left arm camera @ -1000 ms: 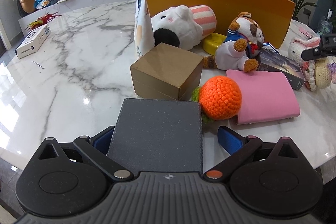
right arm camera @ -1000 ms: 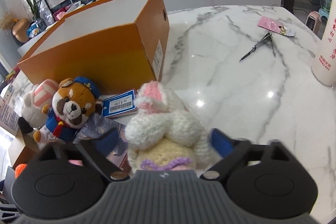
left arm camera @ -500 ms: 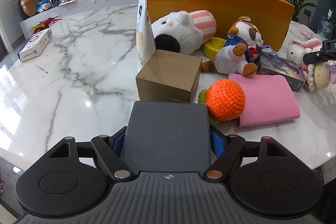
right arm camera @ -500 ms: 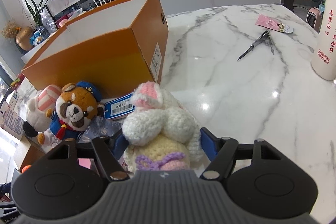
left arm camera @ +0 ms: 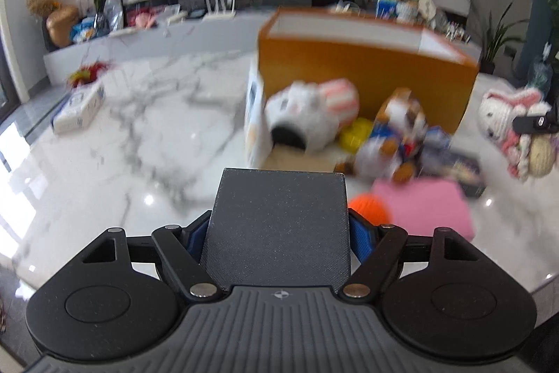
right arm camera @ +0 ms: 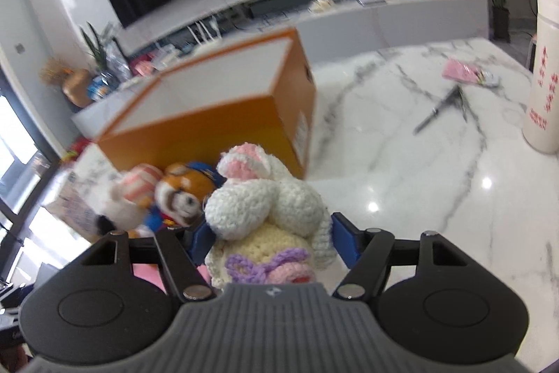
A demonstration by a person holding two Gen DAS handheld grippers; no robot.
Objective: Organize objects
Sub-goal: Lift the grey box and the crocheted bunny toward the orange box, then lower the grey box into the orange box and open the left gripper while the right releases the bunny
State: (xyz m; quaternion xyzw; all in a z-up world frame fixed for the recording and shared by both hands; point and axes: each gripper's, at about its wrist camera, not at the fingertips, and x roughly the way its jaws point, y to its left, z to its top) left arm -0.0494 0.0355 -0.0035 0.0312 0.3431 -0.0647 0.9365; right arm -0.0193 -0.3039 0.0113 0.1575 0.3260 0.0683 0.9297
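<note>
My left gripper (left arm camera: 277, 233) is shut on a dark grey box (left arm camera: 279, 219) and holds it above the marble table (left arm camera: 139, 135). My right gripper (right arm camera: 269, 236) is shut on a crocheted white bunny (right arm camera: 265, 208), lifted off the table; the bunny also shows at the right of the left wrist view (left arm camera: 513, 131). The open orange box (left arm camera: 367, 72) stands behind the toys and shows in the right wrist view too (right arm camera: 216, 114). In front of it lie a white plush with a striped ear (left arm camera: 311, 117), a red panda plush (left arm camera: 398, 135), an orange crochet ball (left arm camera: 368, 207) and a pink pouch (left arm camera: 426, 208).
A brown cardboard box (left arm camera: 300, 158) sits partly hidden behind the grey box. A white carton (left arm camera: 78, 109) lies at the far left. Scissors (right arm camera: 443, 107), a pink packet (right arm camera: 464, 72) and a tall white bottle (right arm camera: 545, 100) are on the right of the table.
Both grippers have risen and tilted up, lifting the grey box and the bunny; the views now look over the orange box's rim. Both grips are unchanged since half a second ago.
</note>
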